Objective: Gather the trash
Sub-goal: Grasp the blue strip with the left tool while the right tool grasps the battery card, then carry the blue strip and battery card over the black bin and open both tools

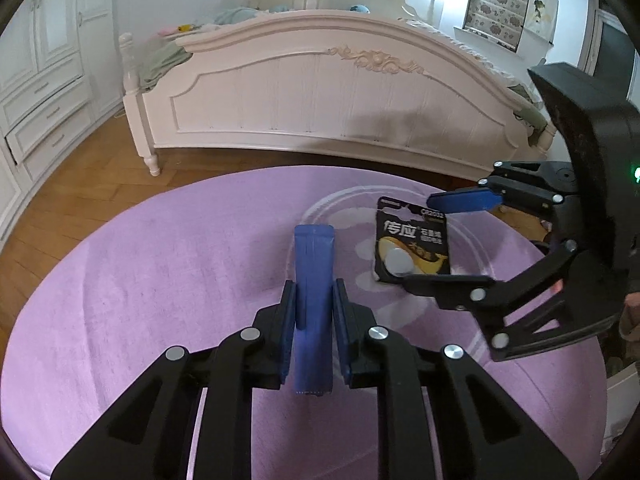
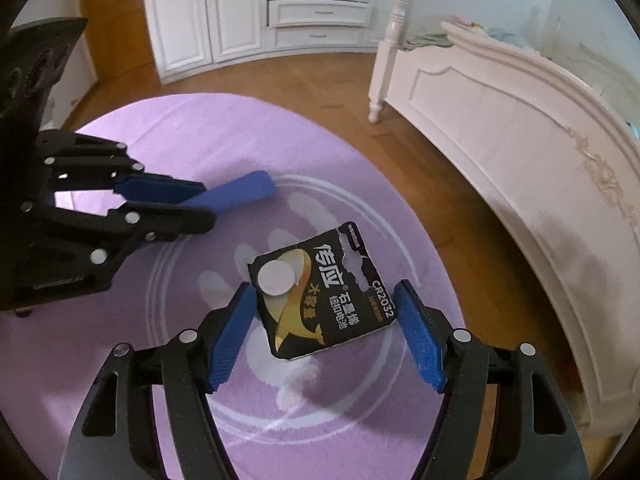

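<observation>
The left tool (image 1: 314,320) is clamped on a flat blue packet (image 1: 314,276), a long matte strip with a lengthwise crease and a serrated end that sticks out behind the pads; its far end juts forward past the fingertips over the rug. The tool's fingers are black linkage bars with bright round pivot pins, faced with ribbed blue pads that press the packet's two sides. It points steeply down at the floor.

The right tool (image 2: 326,320) stands wide open, its blue textured pads either side of a battery card (image 2: 320,292) without touching it. The card is a glossy black square of thin cardboard with a gold swirl, white lettering, a silver coin cell under a clear blister, and a torn, ragged corner. It lies flat on the rug, just beside the blue packet's tip in the left wrist view. This tool too tilts sharply downward, and in the left wrist view it reaches in from the right with one finger above the card and one below.

Beneath both lies a round lilac rug (image 1: 140,280) of short soft pile with a pale ring and paw-like print. Around it is warm brown wooden flooring (image 1: 80,176). Beyond stands a cream bed (image 1: 320,92) with a curved, carved footboard, and white panelled drawers (image 2: 318,12) line the wall.
</observation>
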Demonstrator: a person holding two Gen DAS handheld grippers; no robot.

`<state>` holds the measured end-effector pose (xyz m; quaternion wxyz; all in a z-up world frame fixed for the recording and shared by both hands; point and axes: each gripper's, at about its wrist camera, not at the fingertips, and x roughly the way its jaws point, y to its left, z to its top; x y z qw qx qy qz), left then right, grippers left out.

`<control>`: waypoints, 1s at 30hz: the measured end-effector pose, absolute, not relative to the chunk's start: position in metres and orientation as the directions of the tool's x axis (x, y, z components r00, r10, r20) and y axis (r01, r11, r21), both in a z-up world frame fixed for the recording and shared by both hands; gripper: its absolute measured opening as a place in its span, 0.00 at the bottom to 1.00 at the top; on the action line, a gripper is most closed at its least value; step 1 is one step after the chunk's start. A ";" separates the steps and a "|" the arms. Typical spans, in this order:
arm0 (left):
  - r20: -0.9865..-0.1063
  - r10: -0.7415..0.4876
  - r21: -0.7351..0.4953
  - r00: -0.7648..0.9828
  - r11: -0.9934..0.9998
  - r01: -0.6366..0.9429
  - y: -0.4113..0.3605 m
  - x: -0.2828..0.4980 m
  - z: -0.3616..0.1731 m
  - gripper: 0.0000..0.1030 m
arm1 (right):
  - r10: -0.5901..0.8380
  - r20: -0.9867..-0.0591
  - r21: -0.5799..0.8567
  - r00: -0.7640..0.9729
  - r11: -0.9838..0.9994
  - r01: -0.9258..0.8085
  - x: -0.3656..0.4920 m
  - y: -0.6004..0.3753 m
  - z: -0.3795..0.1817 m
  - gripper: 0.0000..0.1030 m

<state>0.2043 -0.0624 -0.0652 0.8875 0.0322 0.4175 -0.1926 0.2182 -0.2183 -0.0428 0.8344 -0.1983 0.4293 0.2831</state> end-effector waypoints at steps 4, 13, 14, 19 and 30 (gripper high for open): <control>-0.738 -0.338 -0.128 0.584 0.920 0.371 -0.063 0.199 -0.057 0.19 | 0.328 -0.809 -0.046 0.488 0.792 -0.609 0.200 -0.225 -0.040 0.68; -0.682 -0.387 -0.124 0.621 0.897 0.423 -0.087 0.163 -0.023 0.19 | 0.493 -0.671 0.256 0.554 0.855 -0.450 0.141 -0.296 -0.009 0.68; -0.671 -0.399 -0.125 0.625 0.892 0.435 -0.094 0.157 -0.018 0.19 | 0.503 -0.655 0.288 0.564 0.856 -0.429 0.133 -0.306 -0.007 0.68; -0.634 -0.449 -0.125 0.630 0.863 0.489 -0.127 0.130 0.000 0.19 | 0.551 -0.558 0.485 0.621 0.824 -0.295 0.086 -0.374 -0.007 0.68; -0.630 -0.541 -0.085 0.557 0.761 0.643 -0.235 0.082 0.011 0.19 | 0.492 -0.457 0.658 0.741 0.747 -0.091 0.008 -0.493 -0.022 0.68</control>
